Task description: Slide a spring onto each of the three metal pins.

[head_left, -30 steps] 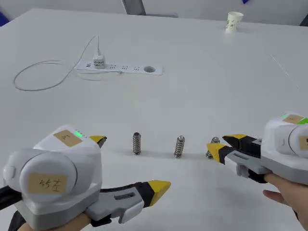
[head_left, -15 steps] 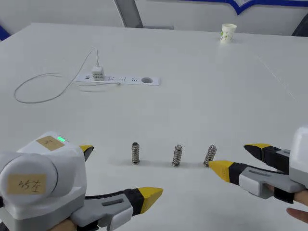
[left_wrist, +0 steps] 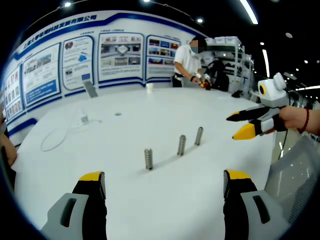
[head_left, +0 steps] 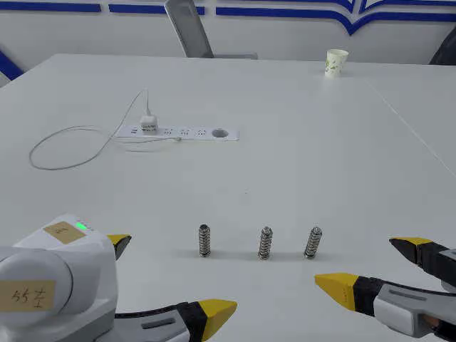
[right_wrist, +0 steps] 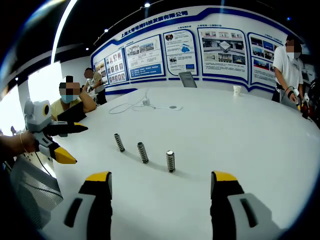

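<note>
Three metal springs stand in a row on the white table, each on a pin: the left spring, the middle spring and the right spring. My left gripper is open at the near left, short of the row, with nothing between its yellow fingertips. My right gripper is open at the near right, apart from the right spring. In the left gripper view the left spring is nearest and the right gripper hangs at the right. In the right gripper view the right spring is nearest.
A white power strip with a plugged charger and a looping cable lies at the far left. A paper cup stands at the far edge, behind it a chair. People stand and sit around the table.
The head camera has tilted up. My right gripper has drawn back from the right spring toward the near edge, still open. The left gripper has also eased back a little.
</note>
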### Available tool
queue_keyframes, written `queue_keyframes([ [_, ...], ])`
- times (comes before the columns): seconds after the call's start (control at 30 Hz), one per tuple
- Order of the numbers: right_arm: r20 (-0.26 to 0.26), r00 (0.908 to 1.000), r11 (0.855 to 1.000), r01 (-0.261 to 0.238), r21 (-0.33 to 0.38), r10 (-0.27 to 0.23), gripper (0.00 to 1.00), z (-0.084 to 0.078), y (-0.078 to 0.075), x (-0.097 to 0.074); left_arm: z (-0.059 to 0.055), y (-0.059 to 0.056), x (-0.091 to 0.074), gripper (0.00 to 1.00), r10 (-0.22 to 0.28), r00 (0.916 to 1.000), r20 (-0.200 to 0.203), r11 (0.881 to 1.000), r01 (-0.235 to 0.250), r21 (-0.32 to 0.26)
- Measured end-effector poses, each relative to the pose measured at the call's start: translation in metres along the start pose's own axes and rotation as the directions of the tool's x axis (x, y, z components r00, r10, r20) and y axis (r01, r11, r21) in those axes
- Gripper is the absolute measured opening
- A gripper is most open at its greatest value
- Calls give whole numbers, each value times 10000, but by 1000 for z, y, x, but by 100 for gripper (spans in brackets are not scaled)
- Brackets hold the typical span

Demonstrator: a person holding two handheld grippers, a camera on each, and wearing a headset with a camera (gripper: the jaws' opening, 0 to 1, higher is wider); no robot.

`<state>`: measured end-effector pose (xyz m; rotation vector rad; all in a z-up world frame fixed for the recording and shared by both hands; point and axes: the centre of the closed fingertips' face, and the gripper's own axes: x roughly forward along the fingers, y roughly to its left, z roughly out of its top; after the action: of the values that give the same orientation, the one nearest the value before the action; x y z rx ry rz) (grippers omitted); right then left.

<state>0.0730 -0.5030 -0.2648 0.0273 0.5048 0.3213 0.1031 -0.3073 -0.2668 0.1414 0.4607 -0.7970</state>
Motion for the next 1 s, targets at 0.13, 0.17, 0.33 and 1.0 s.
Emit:
queue_keyframes([
  [0.13,-96,9999,9999,121,51,-120,85,-5,-2,-2,-1,0,-2,100,23,10000,-55,10000,-22,34],
  [0.17,-176,9997,9998,162,62,-161,86,-7,-3,-2,-1,0,-3,100,58,10000,-45,10000,-58,31],
  [0.33,-173,9997,9998,162,105,-160,89,-9,-4,-4,-2,2,-5,100,146,9999,-20,9999,-146,-40],
  [1.0,-306,9992,9996,274,77,-271,93,-15,-8,-5,-7,2,-6,100,172,9998,-124,9997,-174,-179],
])
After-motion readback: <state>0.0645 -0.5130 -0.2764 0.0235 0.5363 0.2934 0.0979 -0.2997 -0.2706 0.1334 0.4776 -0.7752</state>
